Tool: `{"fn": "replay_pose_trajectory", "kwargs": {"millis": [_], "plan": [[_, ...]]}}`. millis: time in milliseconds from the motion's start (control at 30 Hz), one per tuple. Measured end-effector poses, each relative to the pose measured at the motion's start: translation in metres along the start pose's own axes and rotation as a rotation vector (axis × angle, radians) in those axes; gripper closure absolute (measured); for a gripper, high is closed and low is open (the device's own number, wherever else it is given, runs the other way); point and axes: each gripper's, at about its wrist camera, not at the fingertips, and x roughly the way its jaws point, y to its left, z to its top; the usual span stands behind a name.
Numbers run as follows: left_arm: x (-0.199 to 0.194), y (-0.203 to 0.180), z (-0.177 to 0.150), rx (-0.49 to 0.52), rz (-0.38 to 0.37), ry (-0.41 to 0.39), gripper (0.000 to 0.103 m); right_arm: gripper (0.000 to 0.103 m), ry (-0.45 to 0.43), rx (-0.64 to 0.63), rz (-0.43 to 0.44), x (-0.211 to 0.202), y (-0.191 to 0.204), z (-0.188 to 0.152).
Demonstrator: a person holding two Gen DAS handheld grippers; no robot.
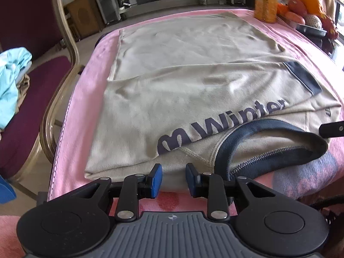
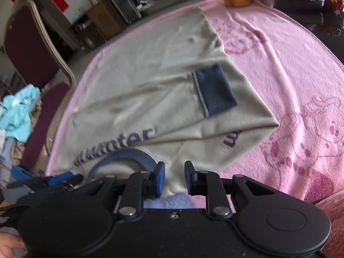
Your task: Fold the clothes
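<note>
So there's a beige fleece top (image 1: 193,81) lying flat on a pink blanket (image 1: 75,116) that covers the table. Sleeves are folded in across the body; you can see a navy cuff (image 1: 303,77) on the right side and purple "Winter" lettering (image 1: 223,126) across the folded part. The navy collar (image 1: 268,137) w/ its zipper sits at the near edge, closest to the cams.

Left gripper (image 1: 173,180) is right at the near hem of the top, just left of the collar. Blue pads are a bit apart and nothing's pinched btwn them, fabric just shows through the gap. No earlier pic here so that's all I can say on it.

Right gripper (image 2: 174,177) is same deal: over the near edge by the collar's right side, pads slightly apart, not clamping anything afaict.

Misc: a maroon chair (image 1: 43,81) on the left w/ a light blue garment (image 1: 10,81) piled on it, a yellow bottle (image 1: 266,4) and a fruit bowl (image 1: 309,10) at the far end of the table.
</note>
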Motion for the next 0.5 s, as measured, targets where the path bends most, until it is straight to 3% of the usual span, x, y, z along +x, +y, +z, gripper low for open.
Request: {"fn": "replay_pose_trajectory", "kwargs": {"millis": [300, 500], "plan": [[-0.008, -0.004, -0.004, 0.012, -0.006, 0.003, 0.079, 0.082, 0.035, -0.026, -0.01, 0.003, 0.002, -0.005], [-0.016, -0.013, -0.004, 0.036, -0.04, -0.043, 0.078, 0.082, -0.016, -0.059, 0.061, -0.007, 0.009, -0.006]]}}
